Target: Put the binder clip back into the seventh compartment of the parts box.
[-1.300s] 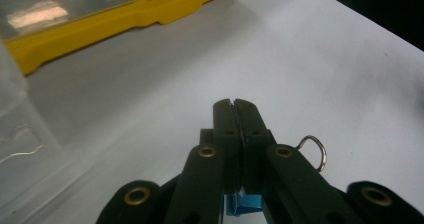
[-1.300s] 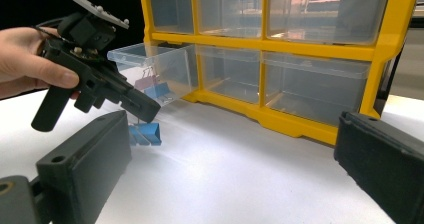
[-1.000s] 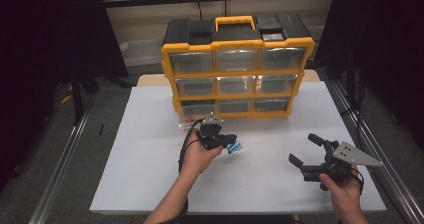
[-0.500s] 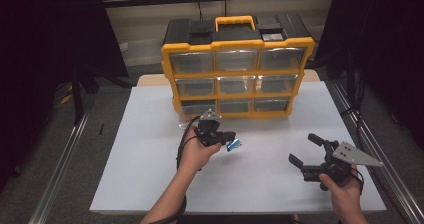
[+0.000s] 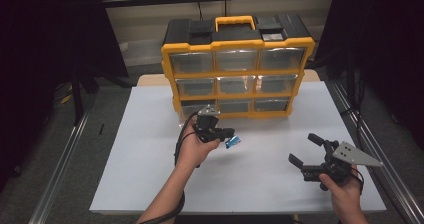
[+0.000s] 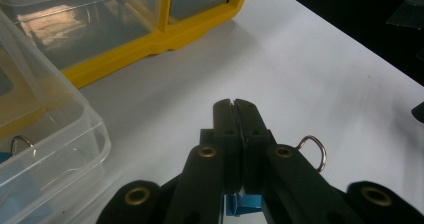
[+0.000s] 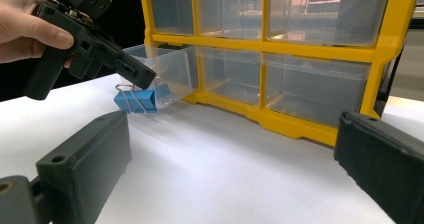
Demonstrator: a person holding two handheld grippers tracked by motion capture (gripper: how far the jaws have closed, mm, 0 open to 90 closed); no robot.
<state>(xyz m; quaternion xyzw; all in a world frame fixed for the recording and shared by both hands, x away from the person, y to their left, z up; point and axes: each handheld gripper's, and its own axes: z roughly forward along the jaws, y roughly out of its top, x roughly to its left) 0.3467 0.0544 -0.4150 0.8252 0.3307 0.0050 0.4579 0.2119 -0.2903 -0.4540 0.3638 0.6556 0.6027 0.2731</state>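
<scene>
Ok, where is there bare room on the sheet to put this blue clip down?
Open white sheet lies left of the left gripper, and between it and the right gripper. It is crowded by the organizer, where the pulled-out drawer sits beside the blue binder clip.

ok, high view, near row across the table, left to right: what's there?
left gripper → blue binder clip hanging from its shut jaws → right gripper, jaws open with nothing between them. The yellow drawer organizer stands behind, farther back on the table.
</scene>
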